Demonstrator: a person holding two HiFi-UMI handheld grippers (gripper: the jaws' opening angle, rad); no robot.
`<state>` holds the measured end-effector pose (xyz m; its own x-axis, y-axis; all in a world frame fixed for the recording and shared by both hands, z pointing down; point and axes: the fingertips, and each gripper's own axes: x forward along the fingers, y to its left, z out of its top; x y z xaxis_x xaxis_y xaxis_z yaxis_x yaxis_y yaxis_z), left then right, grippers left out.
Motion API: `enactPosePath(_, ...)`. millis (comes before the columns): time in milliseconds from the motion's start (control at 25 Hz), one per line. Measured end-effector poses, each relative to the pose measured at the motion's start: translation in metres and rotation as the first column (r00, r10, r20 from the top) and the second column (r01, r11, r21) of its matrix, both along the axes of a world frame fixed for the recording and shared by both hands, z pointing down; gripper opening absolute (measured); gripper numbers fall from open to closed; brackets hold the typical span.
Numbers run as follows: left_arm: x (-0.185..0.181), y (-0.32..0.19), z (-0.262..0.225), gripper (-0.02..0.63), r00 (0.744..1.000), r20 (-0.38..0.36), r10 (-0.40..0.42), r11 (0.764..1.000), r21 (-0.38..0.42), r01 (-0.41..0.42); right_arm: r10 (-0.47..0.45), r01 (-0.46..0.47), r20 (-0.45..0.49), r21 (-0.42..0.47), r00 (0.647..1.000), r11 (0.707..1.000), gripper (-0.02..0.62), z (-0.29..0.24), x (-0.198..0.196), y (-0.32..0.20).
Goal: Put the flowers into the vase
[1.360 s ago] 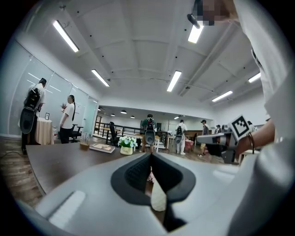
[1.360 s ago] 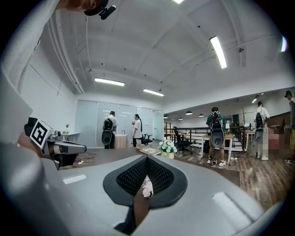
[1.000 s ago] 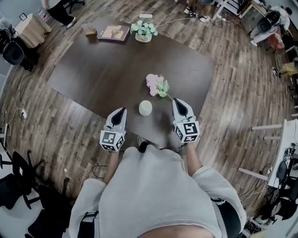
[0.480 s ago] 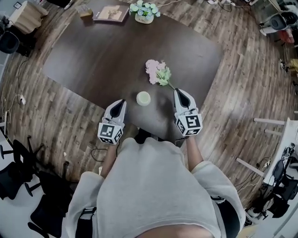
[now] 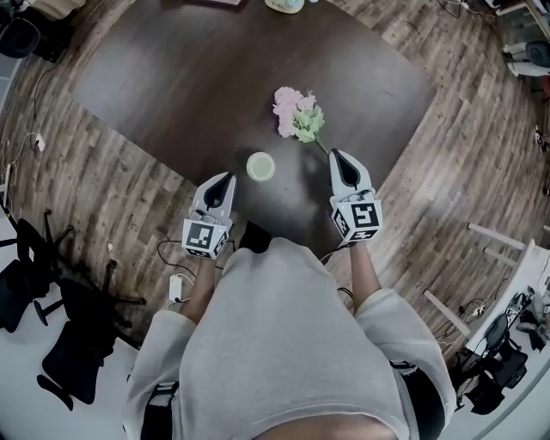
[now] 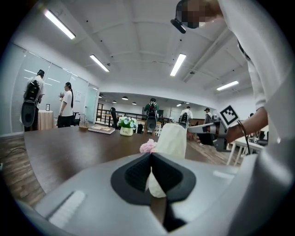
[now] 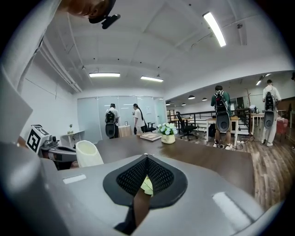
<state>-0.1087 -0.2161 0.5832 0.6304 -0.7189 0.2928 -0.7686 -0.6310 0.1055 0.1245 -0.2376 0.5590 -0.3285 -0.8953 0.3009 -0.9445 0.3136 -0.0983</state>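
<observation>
Both grippers have sunk toward the table (image 5: 189, 77) edge, jaws closed, holding nothing.
Reach step: flowers (image 5: 296, 113) lie just beyond the right gripper (image 5: 337, 155); vase (image 5: 260, 166) stands between it and the left gripper (image 5: 226, 179). Next, I judge, the right must open and take the stem, whose end by the tip is hard to make out.

Potted plant (image 5: 286, 4) cut by top edge; vase (image 6: 173, 138) base hidden behind jaws.
</observation>
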Motion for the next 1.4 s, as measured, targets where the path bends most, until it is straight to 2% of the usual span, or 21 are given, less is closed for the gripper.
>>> enactPosePath(200, -0.002, 0.013, 0.018, 0.011, 1.000, 0.020, -0.002, 1.000, -0.024, 0.002, -0.020, 0.020, -0.002, -0.039, 1.000, 0.999, -0.002, 0.016, -0.003, 0.009)
enactPosePath(240, 0.001, 0.016, 0.021, 0.032, 1.000, 0.022, 0.011, 1.000, -0.029, -0.010, -0.024, 0.024, -0.003, -0.044, 1.000, 0.999, -0.002, 0.018, -0.004, 0.010)
enactPosePath(320, 0.009, 0.020, 0.030, 0.150, 0.999, 0.032, 0.044, 0.998, -0.036, -0.043, -0.028, 0.028, -0.006, -0.047, 1.000, 0.999, -0.002, 0.020, -0.005, 0.011)
enactPosePath(400, 0.019, 0.020, 0.037, 0.310, 0.996, 0.053, 0.073, 0.997, -0.035, -0.071, -0.032, 0.031, -0.011, -0.046, 0.999, 0.998, -0.003, 0.021, -0.007, 0.009)
enactPosePath(520, 0.034, 0.021, 0.047, 0.407, 0.992, 0.079, 0.096, 0.995, -0.027, -0.094, -0.040, 0.040, -0.016, -0.046, 0.999, 0.998, -0.003, 0.021, -0.009, 0.009)
enactPosePath(560, 0.040, 0.020, 0.049, 0.420, 0.991, 0.076, 0.107, 0.994, -0.029, -0.105, -0.042, 0.041, -0.018, -0.045, 0.999, 0.998, -0.002, 0.020, -0.008, 0.009)
enactPosePath(760, 0.065, 0.011, 0.051, 0.422, 0.983, 0.070, 0.169, 0.985, -0.032, -0.167, -0.043, 0.042, -0.029, -0.046, 0.999, 0.998, -0.002, 0.019, -0.001, 0.012)
enactPosePath(880, 0.069, 0.003, 0.052, 0.419, 0.984, 0.086, 0.157, 0.988, -0.022, -0.155, -0.051, 0.050, -0.030, -0.043, 0.998, 0.998, -0.002, 0.018, -0.001, 0.016)
enactPosePath(1400, 0.076, -0.004, 0.048, 0.348, 0.989, 0.067, 0.130, 0.992, -0.014, -0.129, -0.109, 0.108, -0.018, -0.039, 0.994, 0.993, -0.002, 0.013, -0.004, 0.026)
